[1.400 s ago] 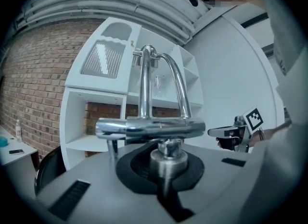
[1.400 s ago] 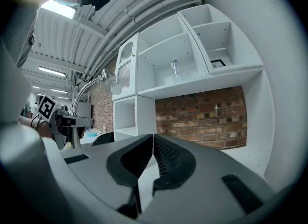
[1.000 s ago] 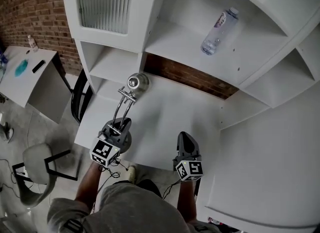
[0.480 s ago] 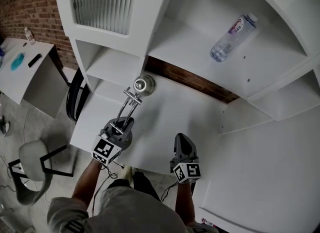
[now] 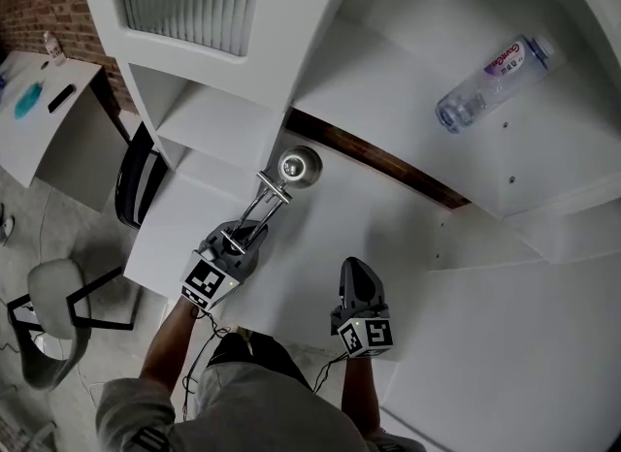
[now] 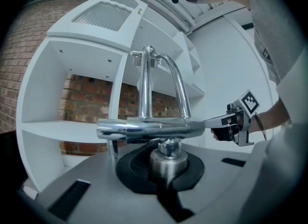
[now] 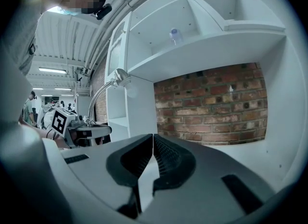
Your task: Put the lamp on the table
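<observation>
The lamp is chrome, with a round head (image 5: 299, 167) and twin curved arms (image 5: 263, 204), and hangs over the left part of the white table (image 5: 388, 232). My left gripper (image 5: 236, 243) is shut on the lamp near its base. In the left gripper view the chrome base disc (image 6: 149, 128) lies across the jaws, the arms (image 6: 146, 83) rise above it, and whether it touches the table is hidden. My right gripper (image 5: 357, 280) hovers over the table's front edge, shut and holding nothing. It also shows in the left gripper view as the right gripper (image 6: 233, 122).
White shelving surrounds the table, with a brick wall (image 7: 211, 103) behind. A clear plastic bottle (image 5: 490, 77) lies on the shelf above. A grey chair (image 5: 53, 319), a black chair (image 5: 131, 183) and a small white side table (image 5: 49, 120) stand to the left.
Both grippers have moved forward and down over the table. The lamp has travelled with the left one, its head now nearer the shelving.
</observation>
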The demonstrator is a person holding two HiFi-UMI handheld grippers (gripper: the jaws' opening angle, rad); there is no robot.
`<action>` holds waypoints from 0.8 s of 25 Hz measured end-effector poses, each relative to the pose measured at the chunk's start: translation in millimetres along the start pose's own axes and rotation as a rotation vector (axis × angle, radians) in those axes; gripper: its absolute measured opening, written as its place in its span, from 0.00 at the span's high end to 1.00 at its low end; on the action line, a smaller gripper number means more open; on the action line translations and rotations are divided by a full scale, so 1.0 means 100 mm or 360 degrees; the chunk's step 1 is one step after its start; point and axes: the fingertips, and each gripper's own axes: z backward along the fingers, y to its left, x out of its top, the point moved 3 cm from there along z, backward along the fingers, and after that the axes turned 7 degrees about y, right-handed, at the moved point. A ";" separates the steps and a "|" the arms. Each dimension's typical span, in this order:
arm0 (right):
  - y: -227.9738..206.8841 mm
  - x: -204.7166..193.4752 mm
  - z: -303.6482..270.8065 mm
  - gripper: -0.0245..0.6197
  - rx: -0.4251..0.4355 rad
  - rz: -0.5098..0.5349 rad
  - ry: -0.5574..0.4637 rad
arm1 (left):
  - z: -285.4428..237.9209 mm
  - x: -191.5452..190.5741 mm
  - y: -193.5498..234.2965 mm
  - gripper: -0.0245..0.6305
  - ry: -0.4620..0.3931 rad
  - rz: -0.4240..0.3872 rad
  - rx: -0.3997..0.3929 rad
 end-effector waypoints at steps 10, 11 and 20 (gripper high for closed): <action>-0.23 -0.16 -0.30 0.92 -0.0014 -0.0017 0.0017 | -0.37 -0.17 0.22 0.96 -0.0031 0.0027 0.0008; -0.23 -0.17 -0.33 0.92 -0.0014 -0.0006 0.0023 | -0.39 -0.19 0.24 0.96 -0.0026 0.0038 0.0013; -0.30 -0.34 -0.59 0.92 0.0017 -0.0024 0.0056 | -0.62 -0.29 0.37 0.96 -0.0010 0.0032 -0.0004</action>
